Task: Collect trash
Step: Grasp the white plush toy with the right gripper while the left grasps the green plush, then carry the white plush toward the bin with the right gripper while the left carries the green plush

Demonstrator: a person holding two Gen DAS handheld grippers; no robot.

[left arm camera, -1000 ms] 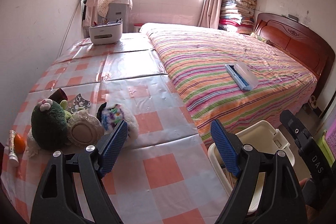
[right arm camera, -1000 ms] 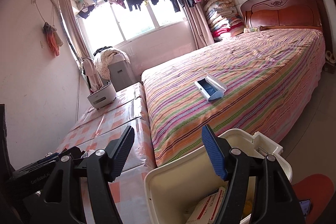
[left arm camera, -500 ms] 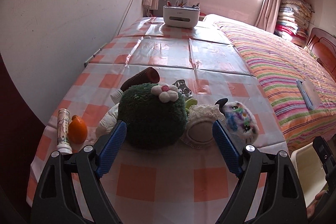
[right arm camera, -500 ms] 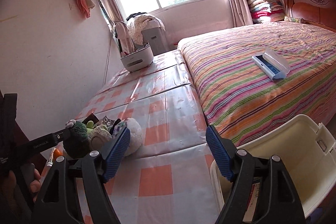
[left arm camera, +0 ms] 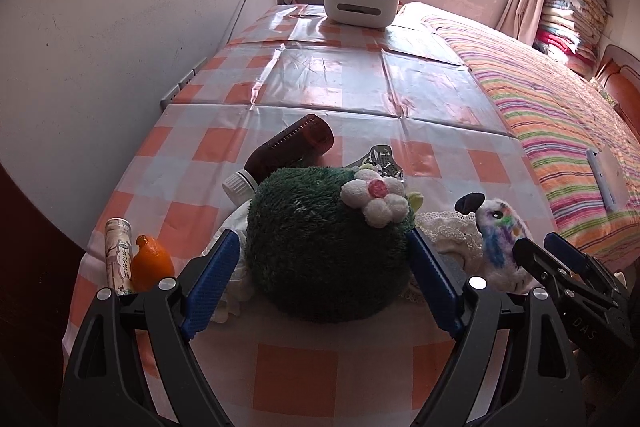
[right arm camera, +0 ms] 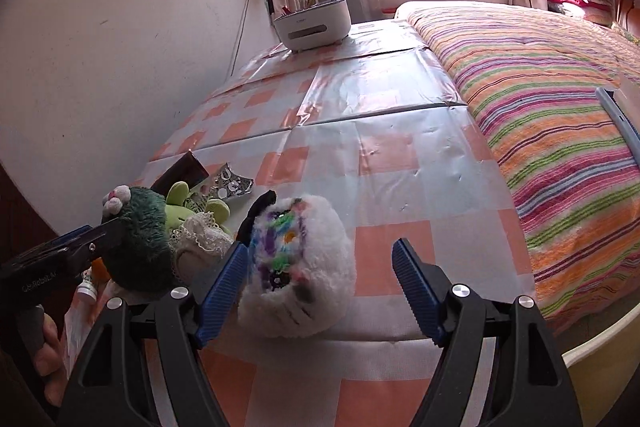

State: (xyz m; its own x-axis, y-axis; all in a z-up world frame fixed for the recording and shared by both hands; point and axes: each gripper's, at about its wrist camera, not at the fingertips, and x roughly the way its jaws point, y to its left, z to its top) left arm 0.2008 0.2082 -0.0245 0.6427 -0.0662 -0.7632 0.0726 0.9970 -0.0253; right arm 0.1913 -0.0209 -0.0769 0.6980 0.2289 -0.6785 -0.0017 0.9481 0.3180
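Between the spread, still-widening jaws of the left hand-held gripper [left arm camera: 320,283] sits a green plush [left arm camera: 324,247]; trash, an orange peel [left arm camera: 150,263] and tube [left arm camera: 117,251], lies just left on the counter [left arm camera: 360,95]. Right hand-held gripper [right arm camera: 320,289] is spread, unclamped, around a white plush [right arm camera: 298,267]. Better to steer left to the peel.

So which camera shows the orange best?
The left wrist view. There the orange sits in plain sight on the table beside a printed tube, near the green plush ball. In the right wrist view only a small orange sliver peeks out behind the left gripper.
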